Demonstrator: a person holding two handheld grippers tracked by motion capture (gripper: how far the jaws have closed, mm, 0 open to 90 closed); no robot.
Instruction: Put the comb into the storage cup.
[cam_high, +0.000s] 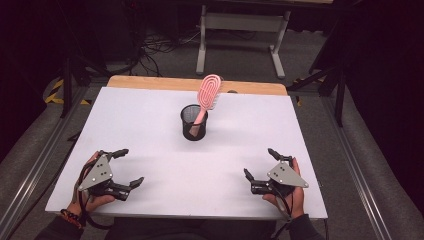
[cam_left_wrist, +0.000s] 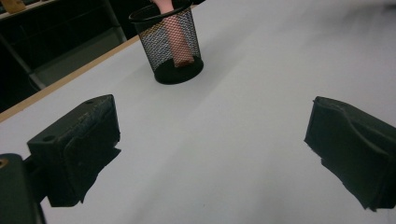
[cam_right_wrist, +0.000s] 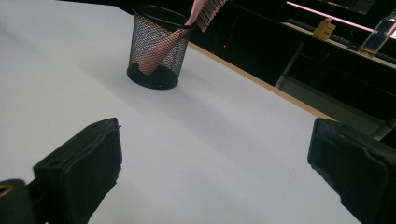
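A pink hairbrush (cam_high: 208, 94) stands handle-down in a black mesh cup (cam_high: 193, 122) near the middle of the white table top (cam_high: 150, 115), its head leaning over the cup's far rim. The cup (cam_left_wrist: 170, 44) shows far ahead in the left gripper view with the brush handle (cam_left_wrist: 176, 42) inside, and the cup (cam_right_wrist: 156, 46) with the handle (cam_right_wrist: 156, 51) appears likewise in the right gripper view. My left gripper (cam_high: 131, 167) rests open near the front left edge, nothing between its jaws. My right gripper (cam_high: 258, 163) rests open near the front right edge, also holding nothing.
A wooden strip (cam_high: 150, 82) runs along the table's far edge. Beyond it stand a white table frame (cam_high: 240, 30) and floor cables (cam_high: 160, 47). A dark shelf with a bottle (cam_right_wrist: 378, 32) lies past the table in the right gripper view.
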